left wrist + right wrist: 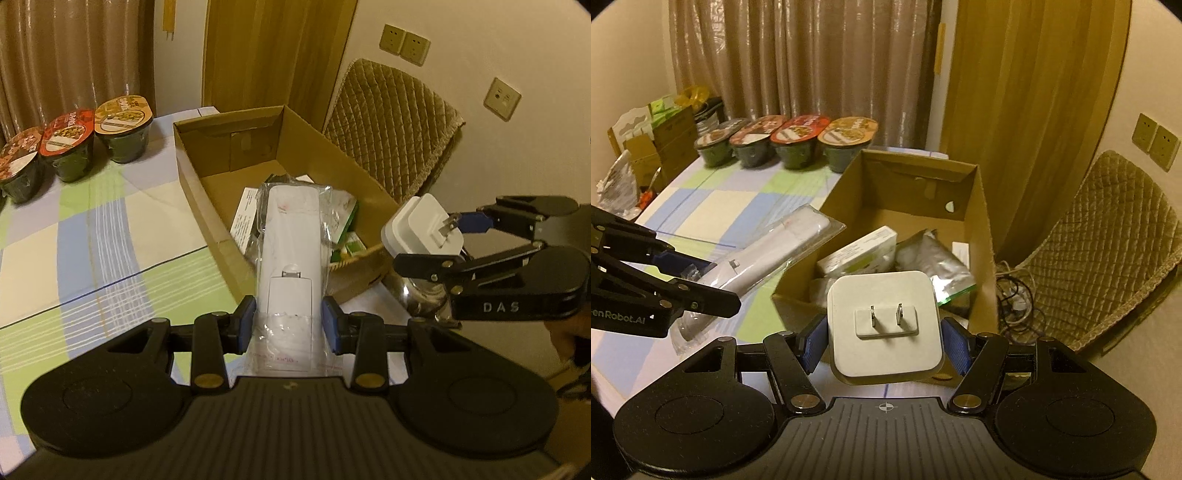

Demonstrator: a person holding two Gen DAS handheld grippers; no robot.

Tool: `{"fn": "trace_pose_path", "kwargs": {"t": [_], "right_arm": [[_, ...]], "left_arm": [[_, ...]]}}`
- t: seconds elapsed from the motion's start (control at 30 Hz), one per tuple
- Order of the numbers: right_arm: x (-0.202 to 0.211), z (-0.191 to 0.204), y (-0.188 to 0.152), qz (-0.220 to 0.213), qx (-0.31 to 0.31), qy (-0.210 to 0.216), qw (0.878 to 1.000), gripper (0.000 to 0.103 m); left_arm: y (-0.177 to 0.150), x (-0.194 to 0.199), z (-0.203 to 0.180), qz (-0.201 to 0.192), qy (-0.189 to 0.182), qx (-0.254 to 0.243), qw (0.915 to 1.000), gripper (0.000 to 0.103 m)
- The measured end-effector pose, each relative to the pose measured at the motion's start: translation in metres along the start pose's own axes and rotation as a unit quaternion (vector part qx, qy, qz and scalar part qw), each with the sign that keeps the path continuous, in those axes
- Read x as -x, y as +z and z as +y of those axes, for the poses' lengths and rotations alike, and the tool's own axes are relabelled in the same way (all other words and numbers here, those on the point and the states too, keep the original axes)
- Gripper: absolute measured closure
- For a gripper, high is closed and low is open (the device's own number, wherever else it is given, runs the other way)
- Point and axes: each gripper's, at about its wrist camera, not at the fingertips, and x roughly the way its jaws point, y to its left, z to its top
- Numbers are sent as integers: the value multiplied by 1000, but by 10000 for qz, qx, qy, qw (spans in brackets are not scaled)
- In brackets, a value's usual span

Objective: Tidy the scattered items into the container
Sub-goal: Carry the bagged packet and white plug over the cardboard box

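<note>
My left gripper [289,325] is shut on a long white device in a clear plastic bag [290,258], held above the near end of the open cardboard box [192,173]. The same bagged device [775,254] slants toward the box [982,236] in the right wrist view, with the left gripper [698,277] at its lower end. My right gripper [884,343] is shut on a white plug adapter [884,325], prongs facing the camera, just before the box's near corner. From the left wrist view that adapter [421,225] and the right gripper [461,236] hover at the box's right near corner. Boxes and a foil pouch [931,258] lie inside.
Several sealed food bowls [798,140] line the far edge of the checked tablecloth [92,229]. A quilted chair [1108,236] stands right of the box, with cables [1015,295] on the floor. Cartons and bags [657,136] crowd the far left. A metal kettle [421,295] sits below the right gripper.
</note>
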Motion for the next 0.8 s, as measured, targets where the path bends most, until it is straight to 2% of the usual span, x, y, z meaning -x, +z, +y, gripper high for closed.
{"fn": "trace_pose_path", "kwargs": {"t": [0.8], "right_arm": [[-27, -44, 26, -14, -307, -175, 9994, 35]], "left_arm": [[33, -49, -4, -45, -235, 791, 9966, 70]]}}
